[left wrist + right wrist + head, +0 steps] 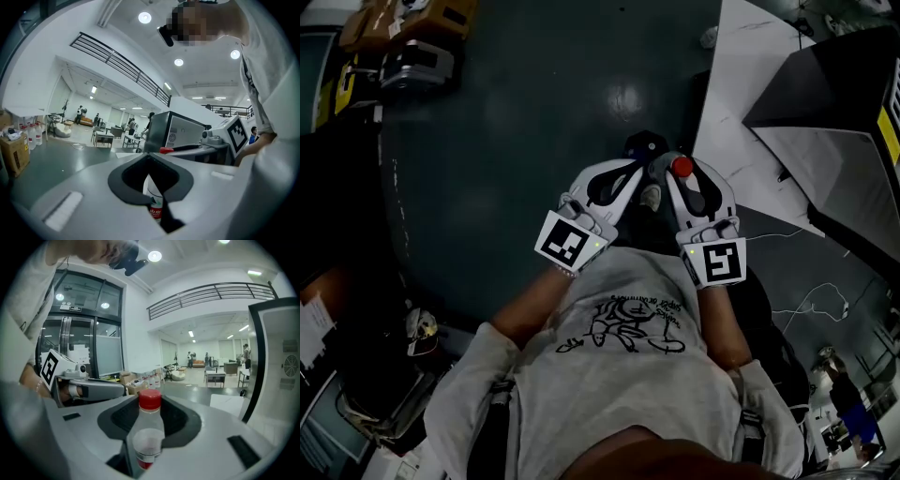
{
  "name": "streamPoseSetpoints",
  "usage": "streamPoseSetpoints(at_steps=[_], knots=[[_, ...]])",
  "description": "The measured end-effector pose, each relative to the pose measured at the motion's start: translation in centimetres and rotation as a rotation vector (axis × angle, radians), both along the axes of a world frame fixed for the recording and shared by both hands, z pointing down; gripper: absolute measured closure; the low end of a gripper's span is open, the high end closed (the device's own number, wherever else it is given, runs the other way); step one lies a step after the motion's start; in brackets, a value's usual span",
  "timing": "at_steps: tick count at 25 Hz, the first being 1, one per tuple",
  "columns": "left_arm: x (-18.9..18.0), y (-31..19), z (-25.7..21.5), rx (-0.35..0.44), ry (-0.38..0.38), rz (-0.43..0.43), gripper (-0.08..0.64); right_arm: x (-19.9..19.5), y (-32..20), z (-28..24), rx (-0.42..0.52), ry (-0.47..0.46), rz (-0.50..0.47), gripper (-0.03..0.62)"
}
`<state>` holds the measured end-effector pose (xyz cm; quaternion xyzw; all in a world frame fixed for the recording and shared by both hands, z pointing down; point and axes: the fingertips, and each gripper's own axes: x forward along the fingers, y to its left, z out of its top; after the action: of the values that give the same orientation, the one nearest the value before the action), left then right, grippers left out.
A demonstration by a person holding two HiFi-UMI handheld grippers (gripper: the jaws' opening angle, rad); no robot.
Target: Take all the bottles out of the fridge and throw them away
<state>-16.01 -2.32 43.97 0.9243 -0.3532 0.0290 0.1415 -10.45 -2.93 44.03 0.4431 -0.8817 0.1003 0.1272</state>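
Note:
My right gripper point(149, 420) is shut on a clear bottle point(149, 437) with a red cap point(150, 399), held upright between the jaws. The head view shows that cap point(682, 167) at the tip of the right gripper point(689, 187). My left gripper point(151, 176) is shut on a second bottle point(154, 199), white with a red label, seen low in the gap between its jaws. Both grippers are held close together in front of my chest, the left gripper point(614, 183) angled toward the right one. The dark fridge point(834, 122) stands at the upper right.
A white sheet point(750, 112) lies on the dark floor beside the fridge. Cardboard boxes and gear point(403, 37) sit at the upper left. White cables point(811, 300) trail on the floor to the right. In the left gripper view, people and tables point(105, 136) stand far off.

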Motion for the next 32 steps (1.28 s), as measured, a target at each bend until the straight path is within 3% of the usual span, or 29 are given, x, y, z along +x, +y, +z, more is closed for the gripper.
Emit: streamPoseSetpoints(at_steps=[10, 32], knots=[[-0.5, 1.1, 6.3, -0.076, -0.023, -0.018, 0.552, -0.1, 1.2, 6.3, -0.047, -0.006, 0.009, 0.446], [-1.5, 2.0, 21.7, -0.148, -0.097, -0.039, 0.552, -2.0, 1.9, 21.5, -0.019, 0.012, 0.004, 0.446]])
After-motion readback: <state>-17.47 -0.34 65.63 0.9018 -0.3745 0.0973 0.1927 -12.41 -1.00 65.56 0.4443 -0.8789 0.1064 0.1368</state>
